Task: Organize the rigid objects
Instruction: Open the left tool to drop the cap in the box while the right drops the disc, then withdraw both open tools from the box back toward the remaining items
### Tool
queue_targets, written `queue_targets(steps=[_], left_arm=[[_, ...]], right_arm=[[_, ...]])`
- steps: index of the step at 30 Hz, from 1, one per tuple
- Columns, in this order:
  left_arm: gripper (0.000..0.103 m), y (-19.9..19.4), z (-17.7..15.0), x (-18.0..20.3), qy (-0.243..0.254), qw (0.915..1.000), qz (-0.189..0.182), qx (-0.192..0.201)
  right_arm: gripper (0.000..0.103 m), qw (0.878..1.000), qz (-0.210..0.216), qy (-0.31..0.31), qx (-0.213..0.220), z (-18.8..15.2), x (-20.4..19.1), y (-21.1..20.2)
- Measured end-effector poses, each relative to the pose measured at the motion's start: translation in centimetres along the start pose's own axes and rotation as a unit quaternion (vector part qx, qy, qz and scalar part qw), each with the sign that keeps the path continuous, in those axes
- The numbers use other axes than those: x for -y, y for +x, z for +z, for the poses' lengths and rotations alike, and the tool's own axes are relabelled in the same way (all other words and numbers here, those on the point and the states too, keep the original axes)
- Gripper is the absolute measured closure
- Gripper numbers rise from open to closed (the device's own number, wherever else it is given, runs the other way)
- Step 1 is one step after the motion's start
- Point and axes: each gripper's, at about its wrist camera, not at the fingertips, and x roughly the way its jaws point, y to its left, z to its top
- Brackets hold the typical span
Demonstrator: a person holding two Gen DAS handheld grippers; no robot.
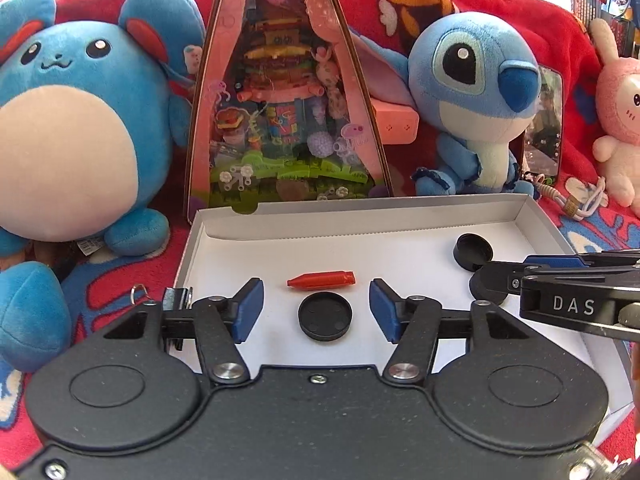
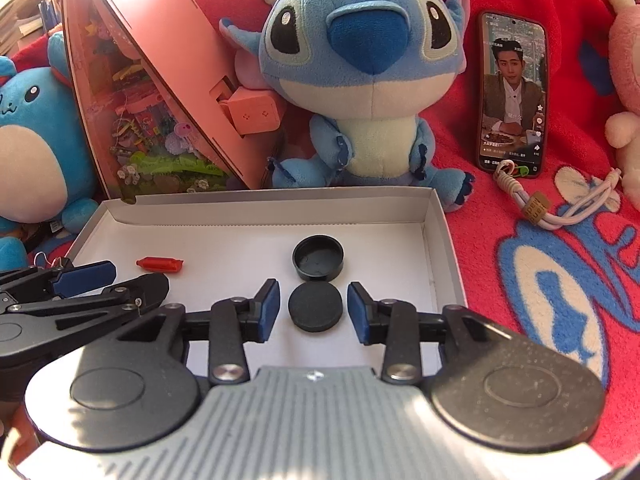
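Note:
A shallow white box (image 1: 360,216) lies on a red blanket. In it are a red tapered plastic piece (image 1: 321,281) and three black round caps. In the left wrist view one cap (image 1: 325,317) lies flat between the blue pads of my left gripper (image 1: 316,308), which is open, with gaps on both sides. In the right wrist view a solid black disc cap (image 2: 315,306) lies between the pads of my right gripper (image 2: 314,311), also open and not touching it. Just beyond it sits a hollow cap (image 2: 318,258), open side up. The red piece (image 2: 160,265) lies to the left.
Behind the box stand a blue round plush (image 1: 76,120), a pink triangular toy box (image 1: 280,112) and a blue big-eyed plush (image 2: 360,80). A phone (image 2: 512,92) leans on the blanket at right, with a cord strap (image 2: 560,208) below it. The left gripper (image 2: 116,286) crosses the box's left side.

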Motion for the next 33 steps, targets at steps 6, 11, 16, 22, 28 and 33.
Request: queue_targets(steps=[6,11,16,22,28,33], left_arm=[[0.016,-3.4,-0.8,-0.3,0.01,0.9988,0.007,0.047],[0.015,-6.0,-2.0,-0.2,0.033,0.9982,-0.003,0.051],[0.015,-8.6,-4.0,-0.3,0.025,0.9976,-0.021,0.06],[0.014,-12.0,-6.9,0.0,0.041,0.9947,-0.039,0.086],[0.013,-14.1,-9.7,0.2,0.04,0.994,-0.049,0.09],[0.013,-14.8,-11.5,0.4,0.055,0.9927,-0.037,0.101]], right_arm=[[0.032,0.999,0.003,-0.016,0.041,-0.4,0.7,-3.3],[0.024,0.996,0.01,-0.051,0.069,-1.8,0.7,-6.5],[0.017,0.99,0.004,-0.093,0.106,-3.8,0.5,-9.6],[0.015,0.986,0.015,-0.112,0.122,-6.2,0.5,-12.3],[0.013,0.979,0.013,-0.147,0.141,-9.4,-0.3,-14.4],[0.011,0.974,0.009,-0.171,0.147,-11.5,-0.9,-15.4]])
